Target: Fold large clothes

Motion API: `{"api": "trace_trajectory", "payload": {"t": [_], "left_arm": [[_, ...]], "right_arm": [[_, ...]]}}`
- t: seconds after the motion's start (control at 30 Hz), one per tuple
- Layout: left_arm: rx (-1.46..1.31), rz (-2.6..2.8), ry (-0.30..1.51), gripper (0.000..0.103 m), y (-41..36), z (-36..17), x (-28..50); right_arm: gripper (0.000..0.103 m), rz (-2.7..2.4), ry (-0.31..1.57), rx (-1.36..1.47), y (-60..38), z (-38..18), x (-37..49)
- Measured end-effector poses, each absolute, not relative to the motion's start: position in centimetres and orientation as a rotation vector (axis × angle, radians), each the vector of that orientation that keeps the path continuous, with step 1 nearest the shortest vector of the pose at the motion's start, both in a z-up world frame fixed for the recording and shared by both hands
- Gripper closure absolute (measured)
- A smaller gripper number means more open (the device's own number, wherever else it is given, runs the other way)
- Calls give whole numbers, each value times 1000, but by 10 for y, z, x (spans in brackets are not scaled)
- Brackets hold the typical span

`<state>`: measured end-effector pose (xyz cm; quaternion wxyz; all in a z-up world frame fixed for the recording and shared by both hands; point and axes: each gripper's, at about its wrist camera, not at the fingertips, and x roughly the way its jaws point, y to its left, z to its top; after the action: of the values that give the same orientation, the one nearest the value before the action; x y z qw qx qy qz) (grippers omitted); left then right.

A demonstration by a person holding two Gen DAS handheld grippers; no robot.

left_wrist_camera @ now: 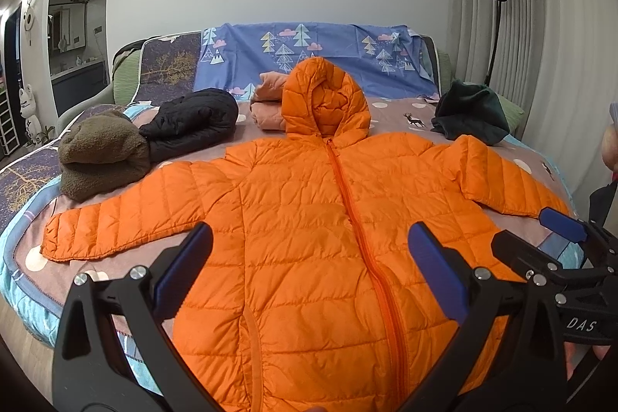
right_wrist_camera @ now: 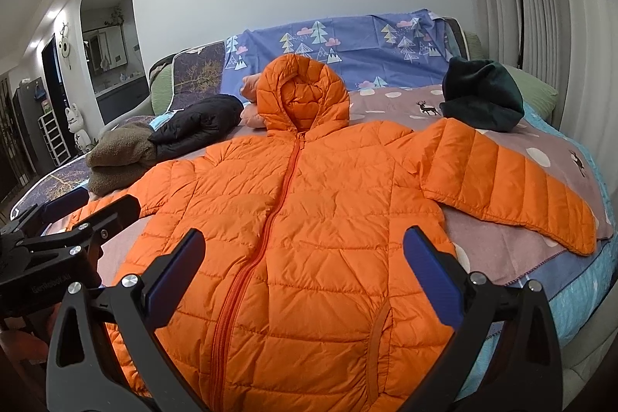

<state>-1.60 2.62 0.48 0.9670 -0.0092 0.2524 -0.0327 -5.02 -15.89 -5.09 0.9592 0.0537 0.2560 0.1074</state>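
Bed | orange jacket flat | below both open jaws

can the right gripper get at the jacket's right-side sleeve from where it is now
Probably yes: the right gripper is open above the orange jacket, and the sleeve lies flat and uncovered on the bed, apart from the dark green garment.

Orange hooded puffer jacket lies zipped, front-up, sleeves spread

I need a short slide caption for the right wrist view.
Both grippers, right gripper and left gripper, open above an orange hooded puffer jacket spread flat, zipped, on the bed.
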Motion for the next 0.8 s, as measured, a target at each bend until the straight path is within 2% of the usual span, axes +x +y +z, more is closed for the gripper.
{"api": "trace_trajectory", "payload": {"t": [0.47,0.63,0.73,0.8], "left_arm": [[-79,-137,434,2,46,49,45],[-94,-173,407,4,53,71,84],[-142,-231,432,10,61,80,118],[-149,-231,440,12,63,84,140]], "right_arm": [[2,398,448,190,-173,0,4],[15,568,466,309,-186,19,48],[17,715,502,444,-196,30,91],[17,695,482,426,-199,39,111]]}}
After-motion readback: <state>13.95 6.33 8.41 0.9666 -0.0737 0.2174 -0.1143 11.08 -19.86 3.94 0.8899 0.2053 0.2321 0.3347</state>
